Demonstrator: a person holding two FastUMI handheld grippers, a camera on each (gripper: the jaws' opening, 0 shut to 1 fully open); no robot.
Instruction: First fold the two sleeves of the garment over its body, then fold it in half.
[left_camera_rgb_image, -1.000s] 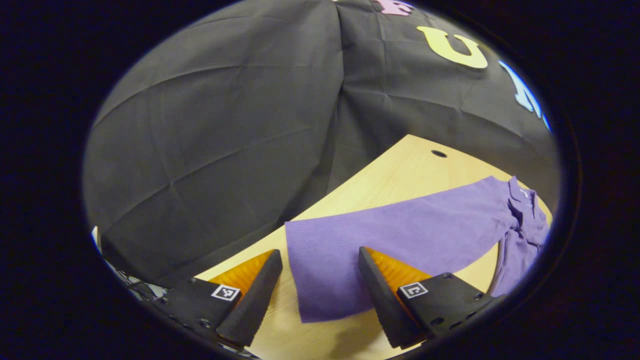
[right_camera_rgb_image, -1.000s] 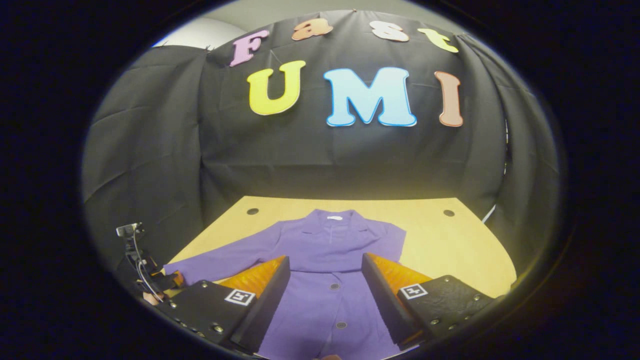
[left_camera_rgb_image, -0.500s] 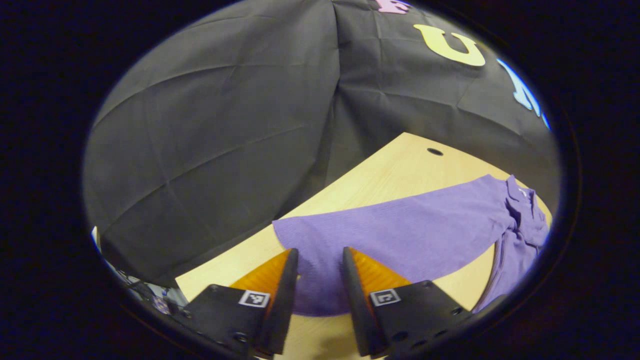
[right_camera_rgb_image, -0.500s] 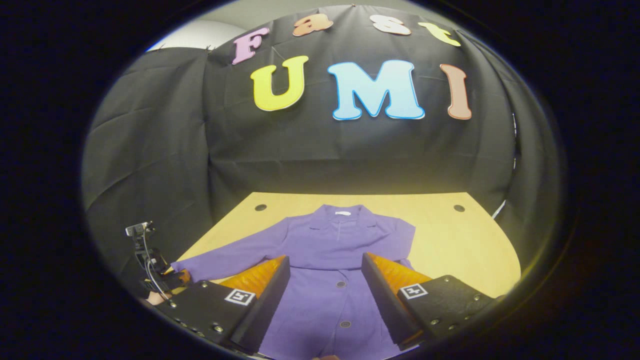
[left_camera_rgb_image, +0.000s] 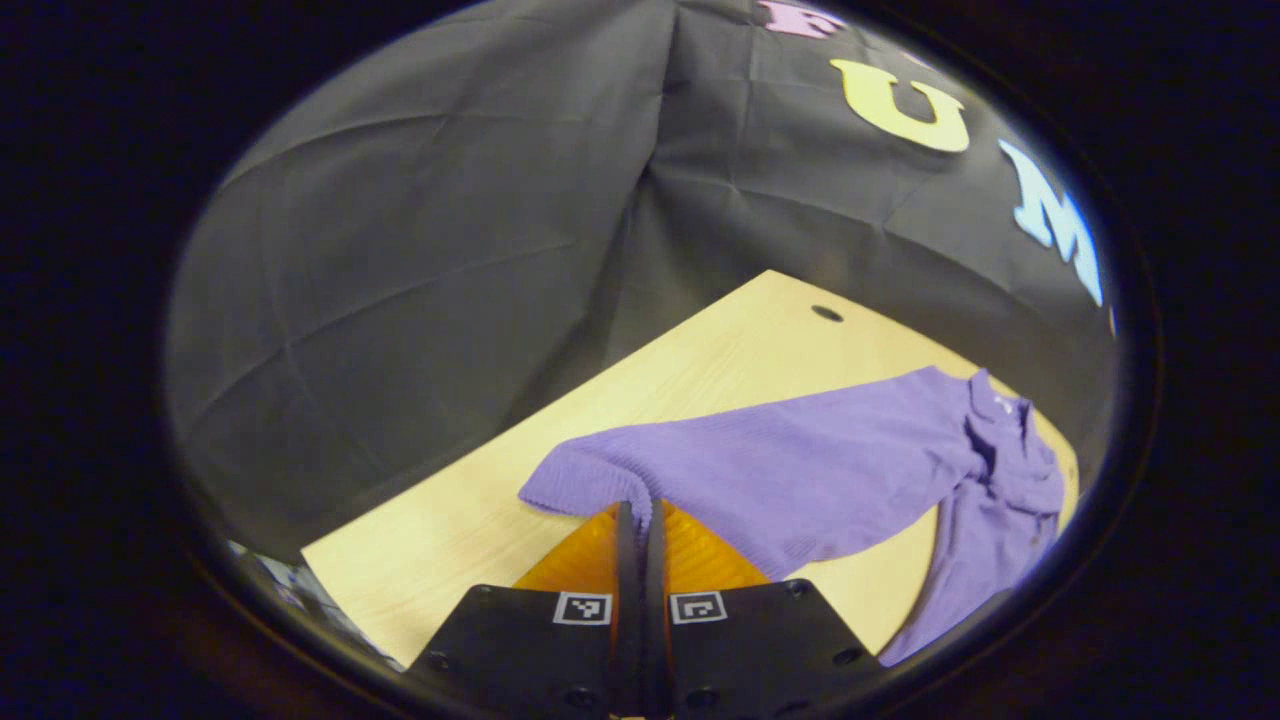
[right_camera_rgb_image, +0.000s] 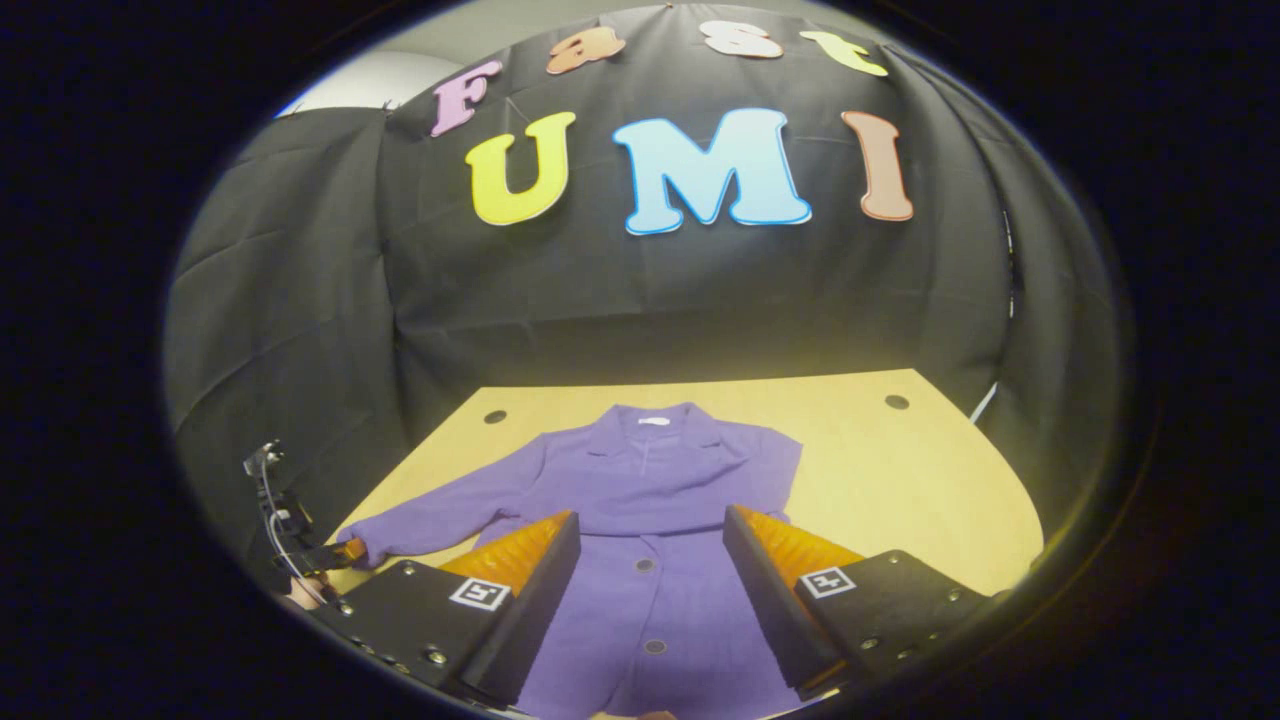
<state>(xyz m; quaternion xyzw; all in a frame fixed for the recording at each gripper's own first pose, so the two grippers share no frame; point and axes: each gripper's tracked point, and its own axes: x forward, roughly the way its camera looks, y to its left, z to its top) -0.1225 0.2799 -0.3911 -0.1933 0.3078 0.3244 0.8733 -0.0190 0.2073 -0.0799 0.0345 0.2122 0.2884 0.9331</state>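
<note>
A purple garment (right_camera_rgb_image: 650, 500) lies spread front-up on the wooden bench (right_camera_rgb_image: 900, 480); the left claw (left_camera_rgb_image: 640, 520) is pinched closed on the cuff of its outstretched sleeve (left_camera_rgb_image: 760, 480), lifting the cuff slightly, it seems; the right claw (right_camera_rgb_image: 650, 560) hovers wide apart and empty over the garment's buttoned front.
</note>
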